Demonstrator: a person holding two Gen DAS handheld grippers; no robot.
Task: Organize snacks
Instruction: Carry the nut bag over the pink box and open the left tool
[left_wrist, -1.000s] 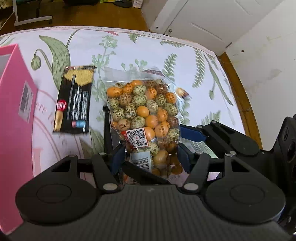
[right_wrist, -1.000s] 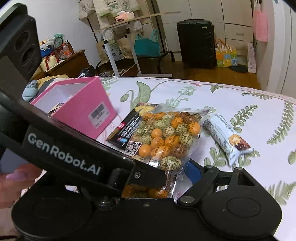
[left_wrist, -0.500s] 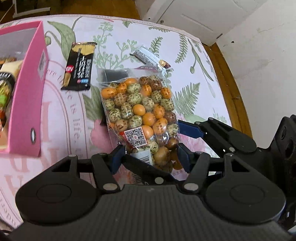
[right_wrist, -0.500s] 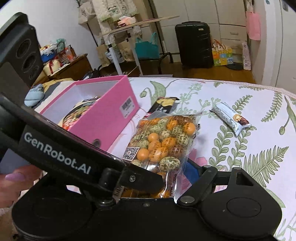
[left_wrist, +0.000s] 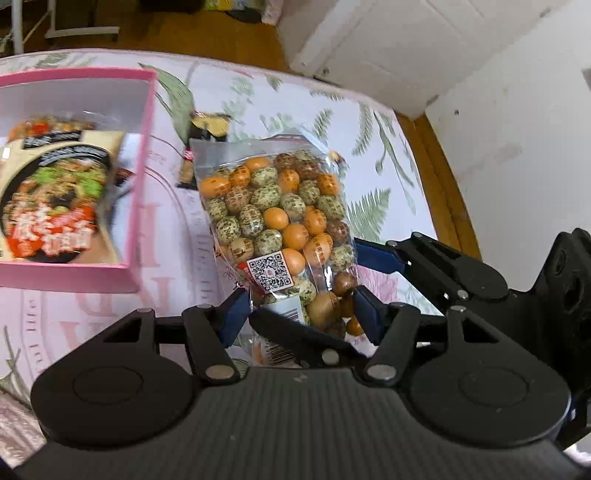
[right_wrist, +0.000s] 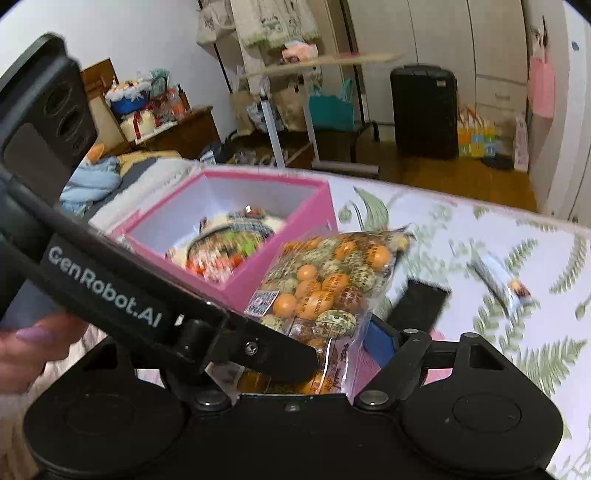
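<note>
A clear bag of orange, green and brown candy balls (left_wrist: 280, 221) hangs above the floral tablecloth. My left gripper (left_wrist: 301, 314) is shut on its lower end, blue pads pressing both sides. My right gripper (right_wrist: 321, 347) holds the same bag (right_wrist: 325, 284) from the side; its jaws are closing, its blue pad (right_wrist: 380, 343) touches the bag's edge, and its other finger is hidden behind the left gripper's body. The open pink box (left_wrist: 144, 166) stands just left of the bag, with a noodle bowl pack (left_wrist: 55, 206) inside. The same box (right_wrist: 295, 229) shows beyond the bag in the right wrist view.
A black snack packet (right_wrist: 421, 302) lies on the cloth under the bag. A white snack bar (right_wrist: 498, 280) lies further right. The table edge (left_wrist: 436, 177) runs along the right by a white wall. A hand (right_wrist: 22, 343) grips the left gripper.
Both grippers rose and carried the bag leftward, from beside the black packet to the pink box's open side. The box's inside has come into view.
</note>
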